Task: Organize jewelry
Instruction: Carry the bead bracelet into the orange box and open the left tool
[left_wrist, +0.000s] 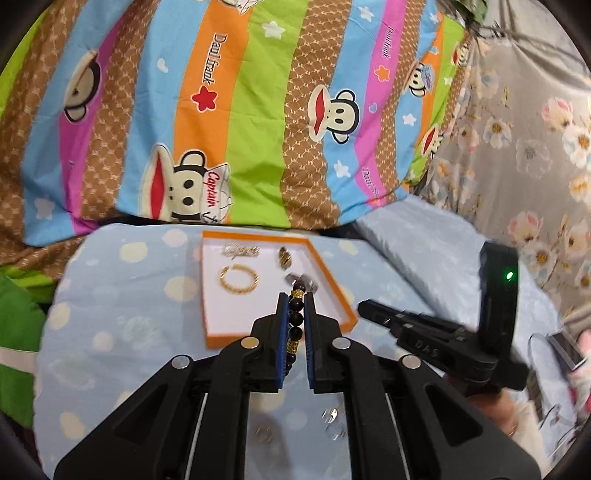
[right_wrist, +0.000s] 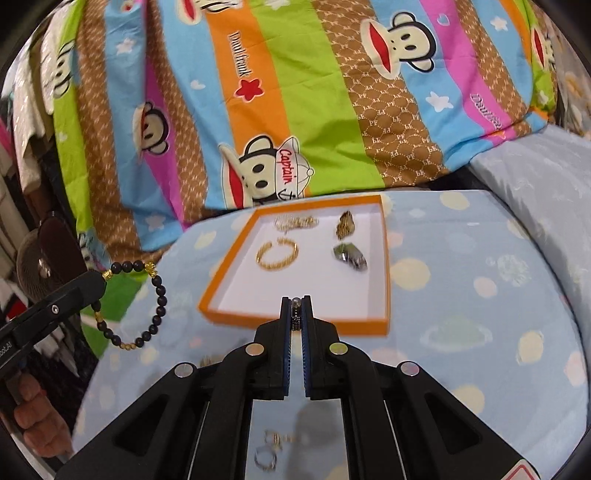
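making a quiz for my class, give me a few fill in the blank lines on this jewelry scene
1. The left gripper is shut on a black bead ____.
2. The rim of the tray is coloured ____.
3. The gold bangle lies ____ the tray.
4. The right gripper pinches a small dark piece, with its jaws nearly ____.

Missing words: bracelet; orange; inside; closed
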